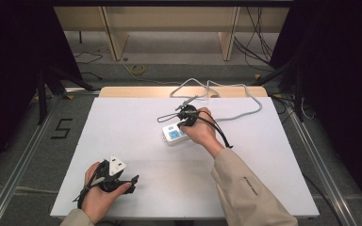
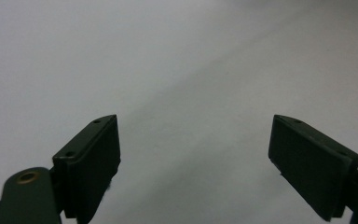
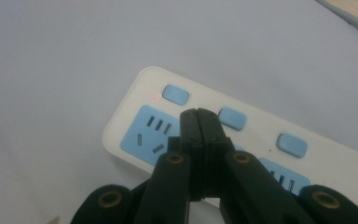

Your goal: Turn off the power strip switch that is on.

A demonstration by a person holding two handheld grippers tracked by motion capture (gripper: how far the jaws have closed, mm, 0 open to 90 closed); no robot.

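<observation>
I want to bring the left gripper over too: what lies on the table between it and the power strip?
Nothing: in the high view, bare white table separates the left gripper from the power strip.

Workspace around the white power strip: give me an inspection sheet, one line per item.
Surface: white rectangular tabletop, with a bare wooden strip along its far edge.
Job's things: white plastic power strip with light-blue sockets and three light-blue switches; a small red light glows beside the end switch.
Clutter: nothing seen.
Grippers: right gripper shut, its tips over the strip between two switches; contact cannot be told. Left gripper open, nothing between its jaws, near the table's front left.
Cables: grey cord runs from the strip over the far edge; black gripper cable trails by the right hand.
Surroundings: grey floor, wooden frame, loose black wires.
</observation>
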